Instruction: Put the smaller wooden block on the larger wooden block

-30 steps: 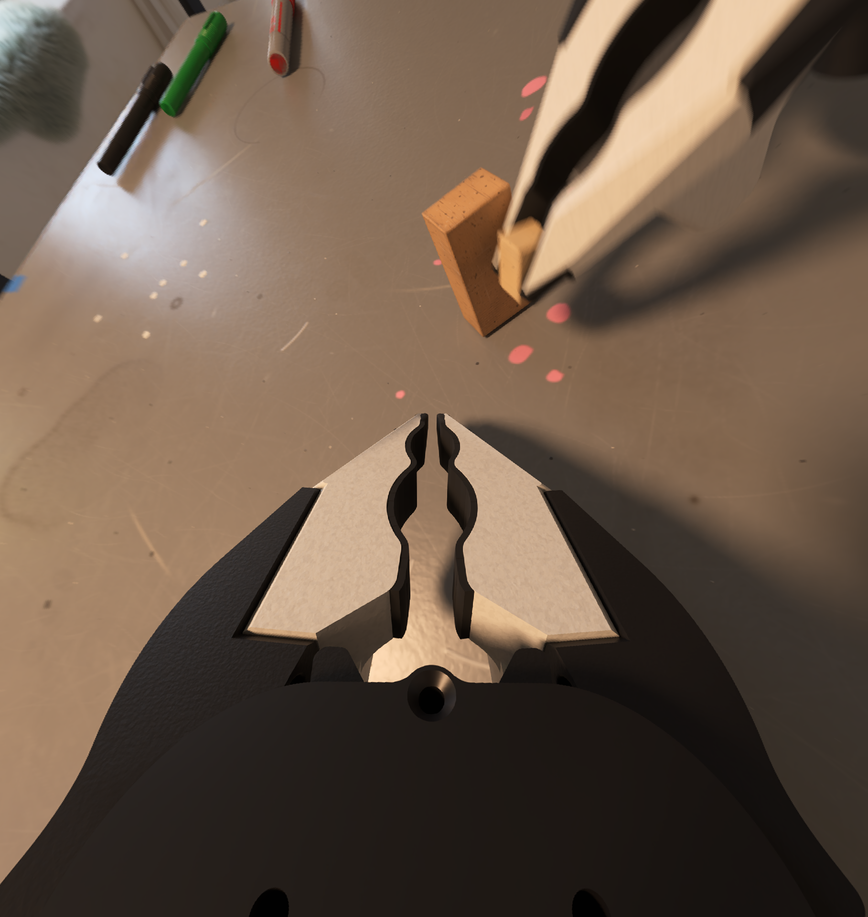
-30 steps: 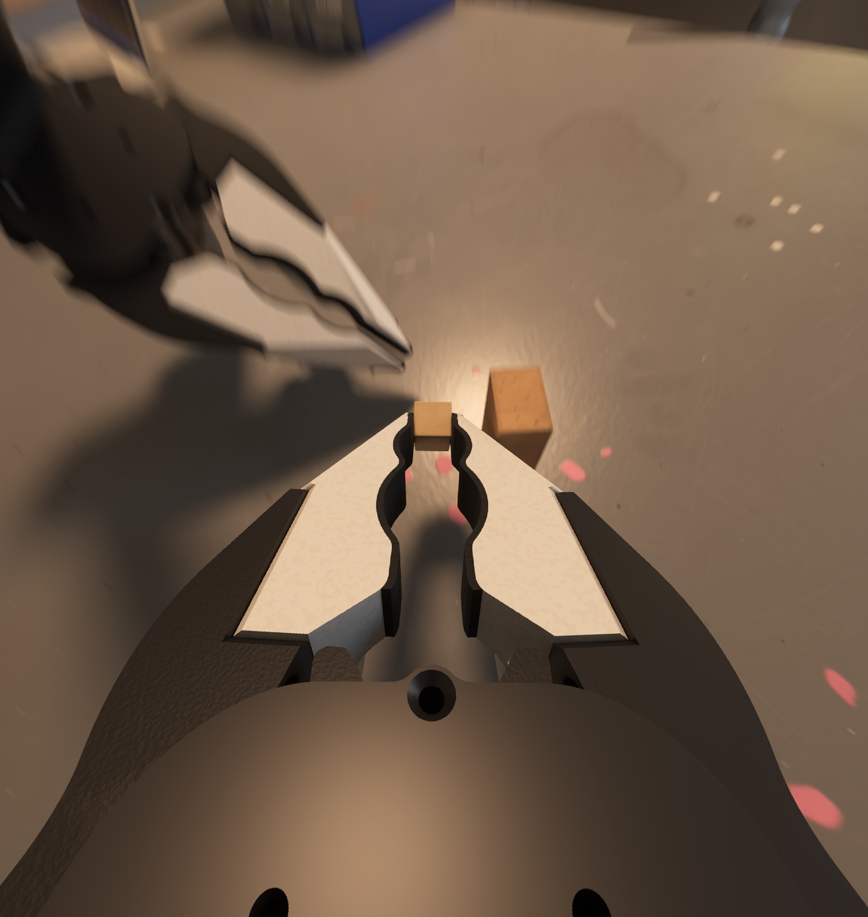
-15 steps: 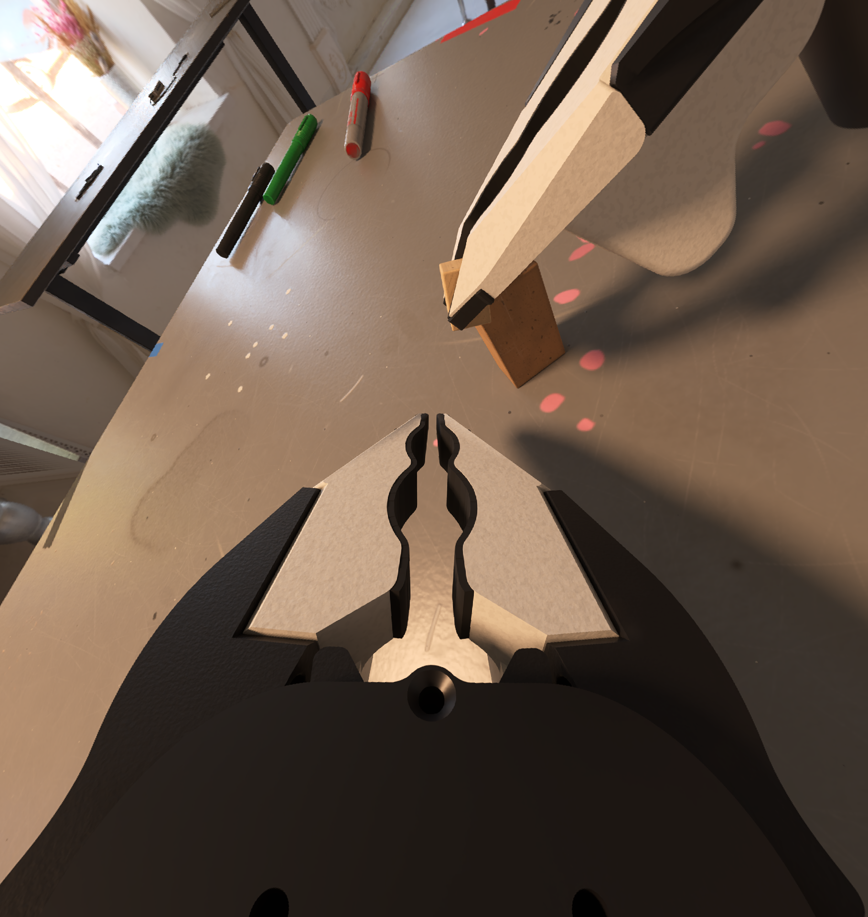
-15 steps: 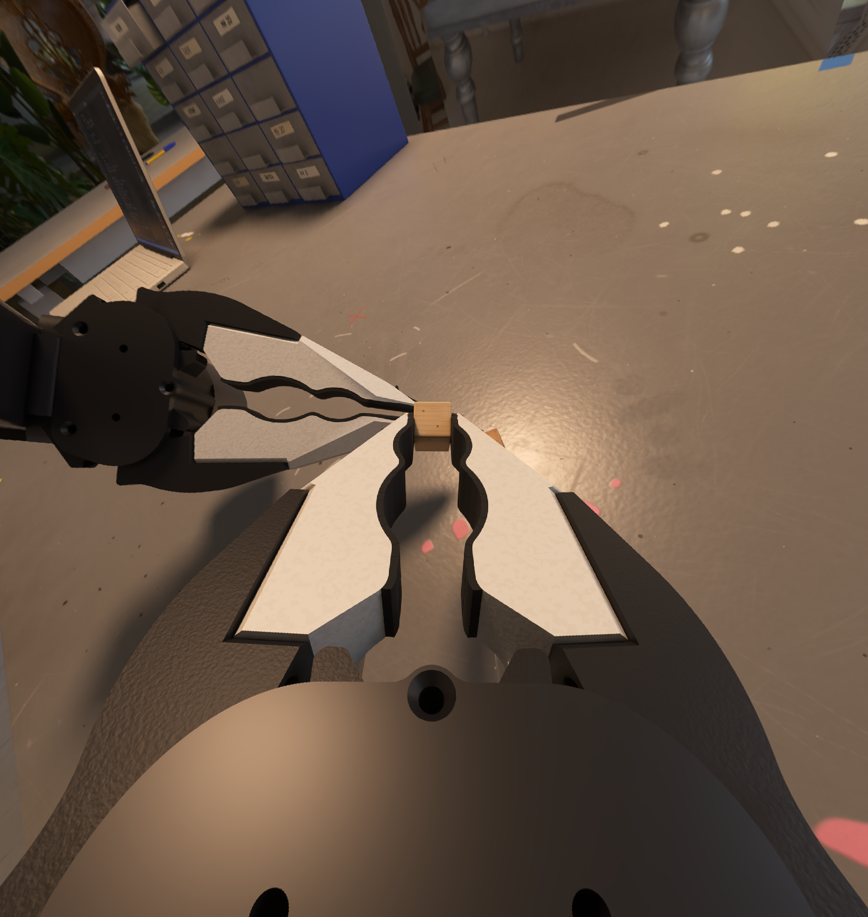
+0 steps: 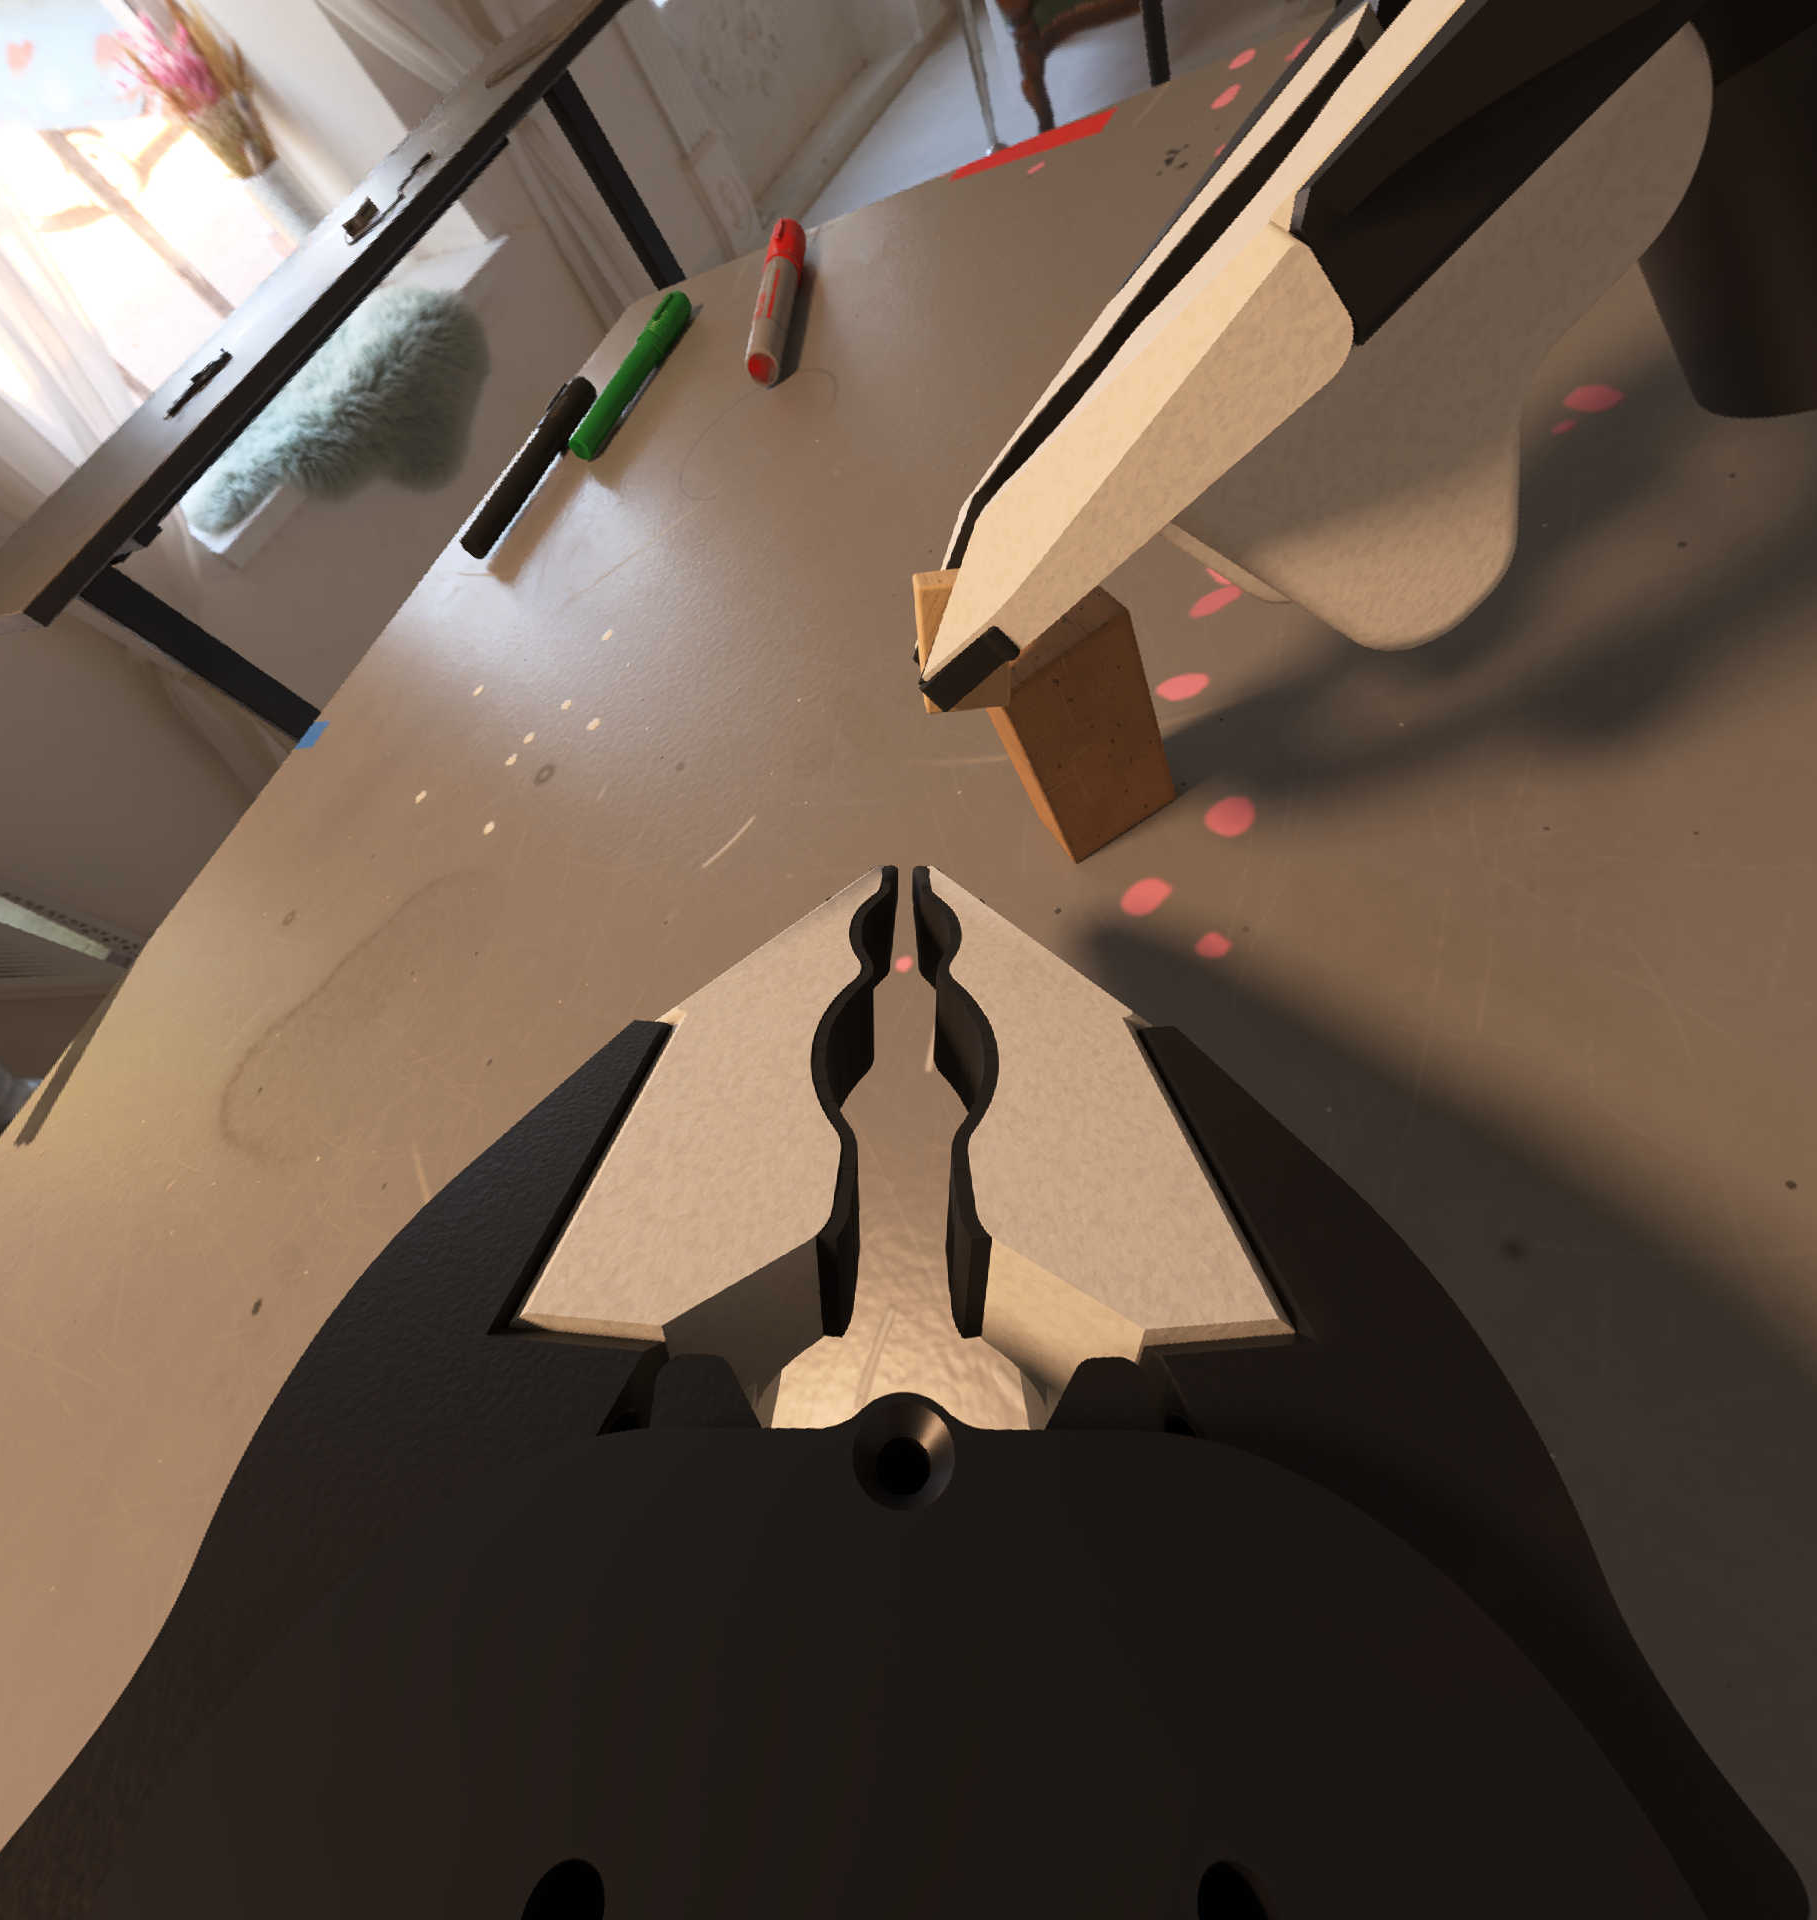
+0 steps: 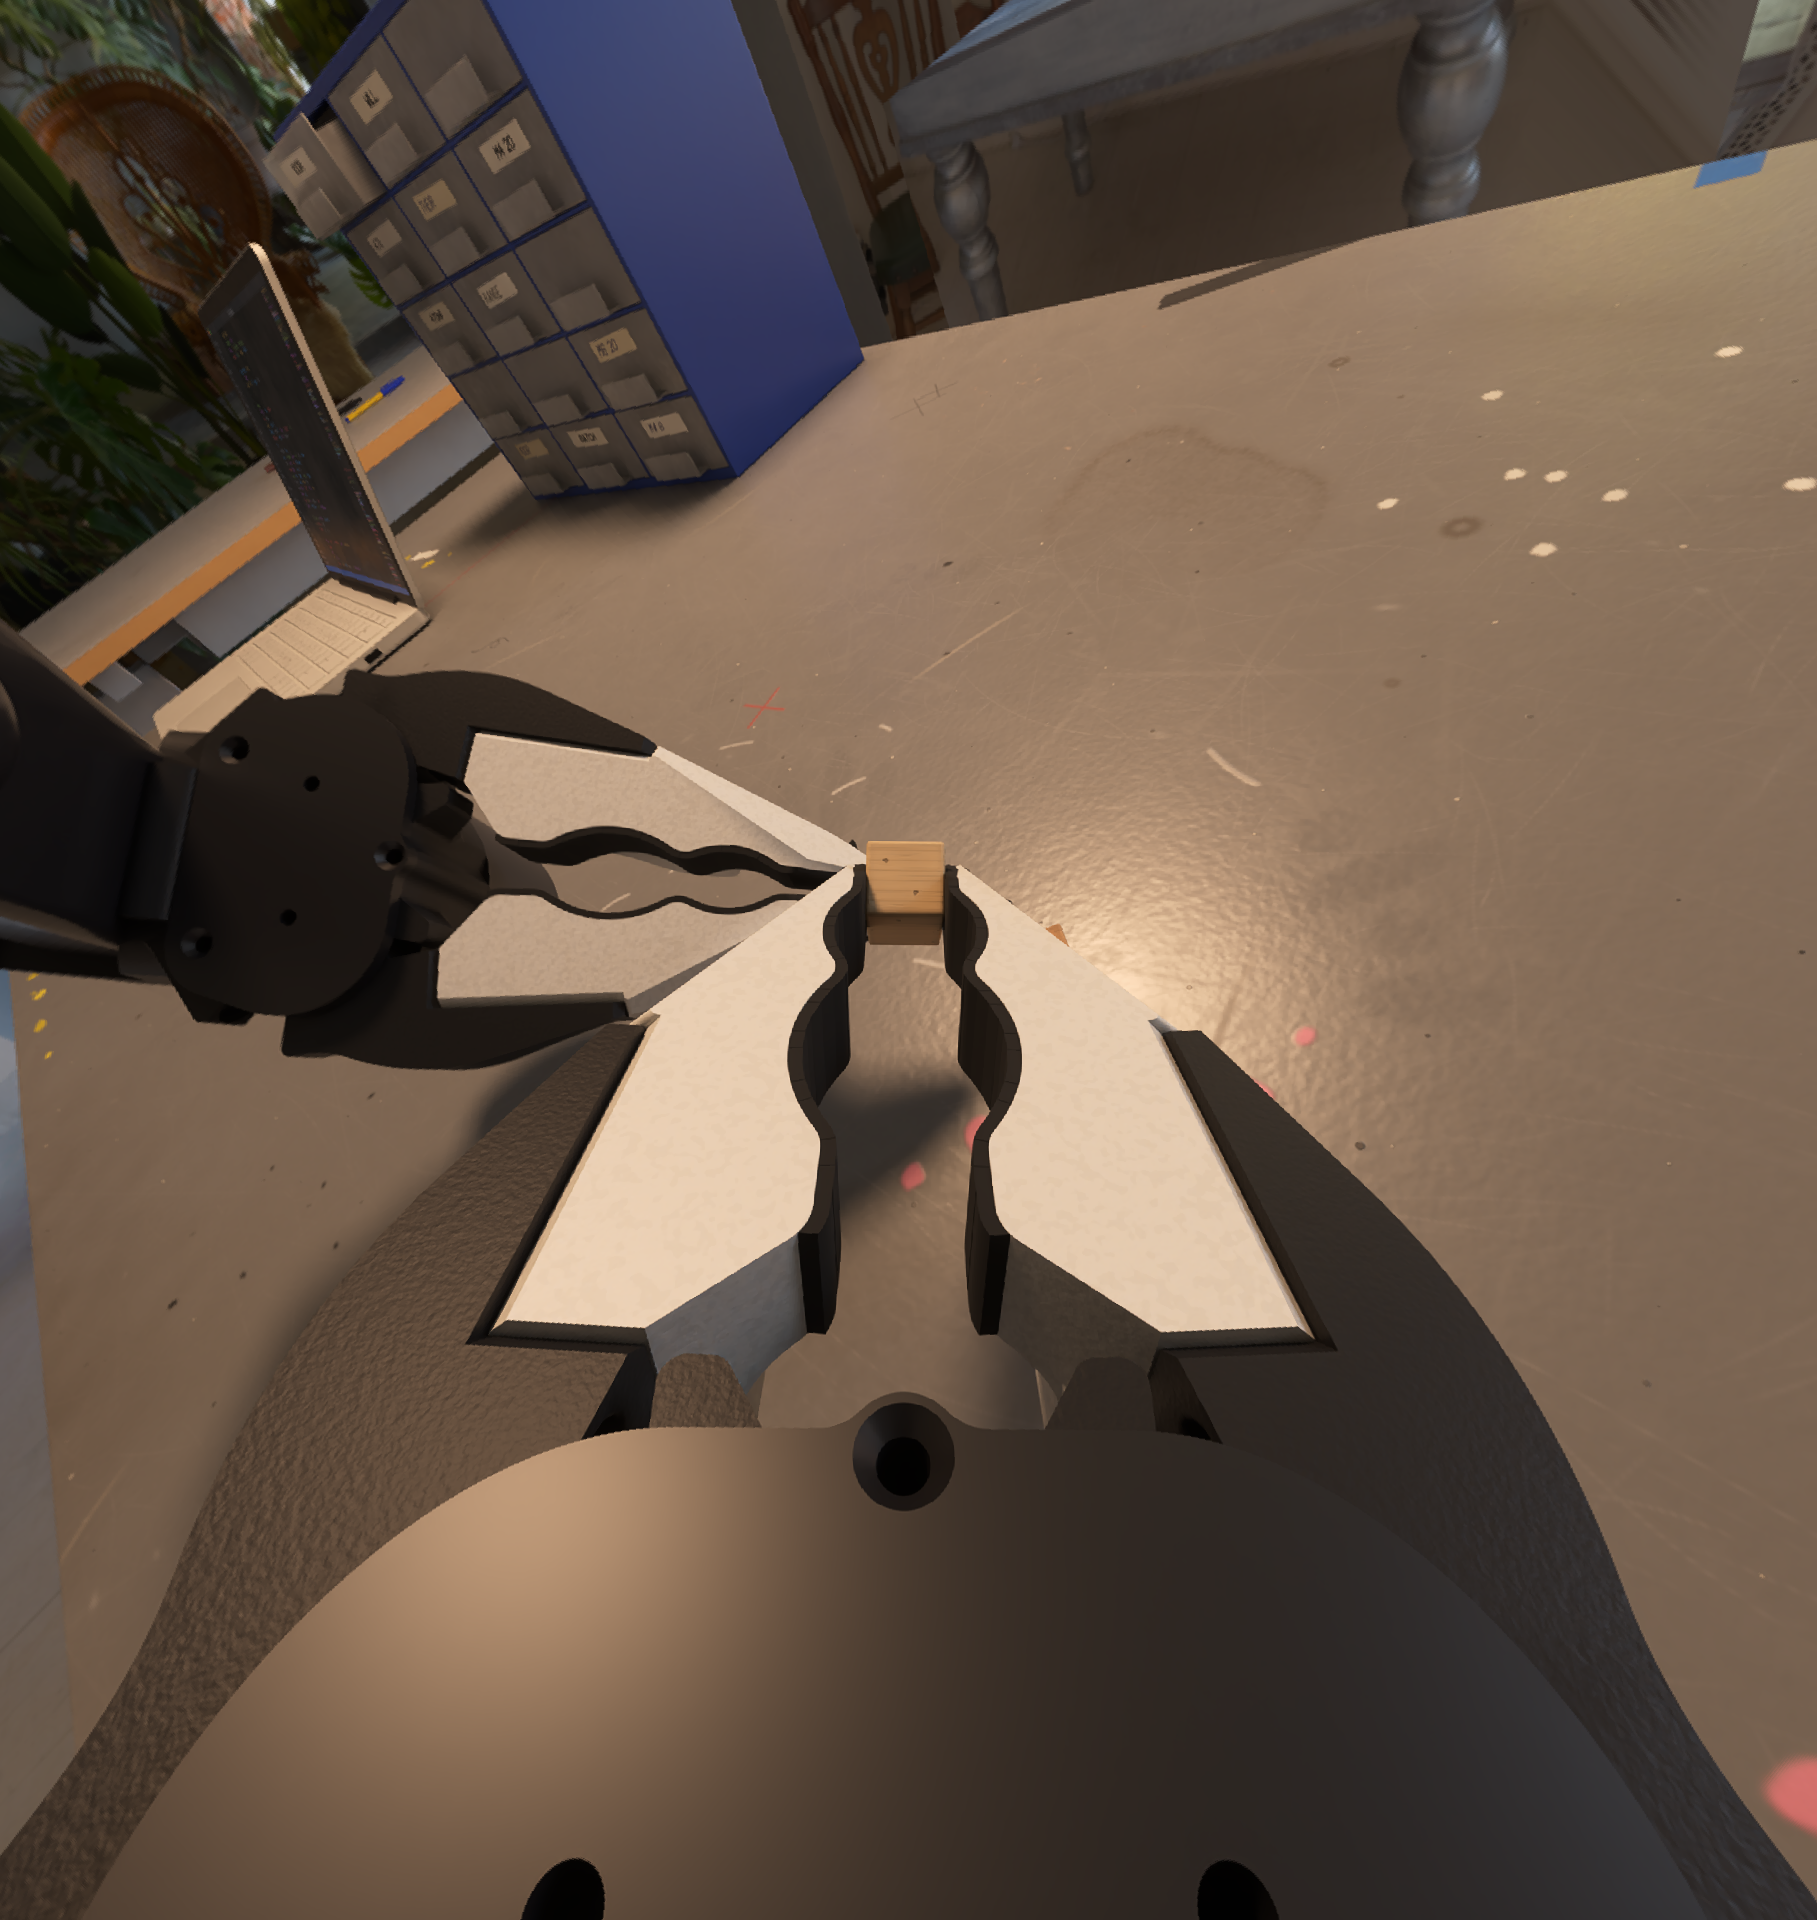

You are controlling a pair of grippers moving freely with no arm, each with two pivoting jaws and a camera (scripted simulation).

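Nearby, three markers [image 5: 634,379] lie well apart from the larger wooden block [image 5: 1086,727] on the table [image 5: 571,935]. The right gripper [image 6: 905,902] pinches the smaller wooden block [image 6: 905,889] just above it; the left gripper [image 5: 905,883], nearly closed and empty, hovers close.

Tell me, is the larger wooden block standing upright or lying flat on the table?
Upright. The larger wooden block stands on end on the table, tall side showing; the right gripper holds the smaller wooden block beside its top.
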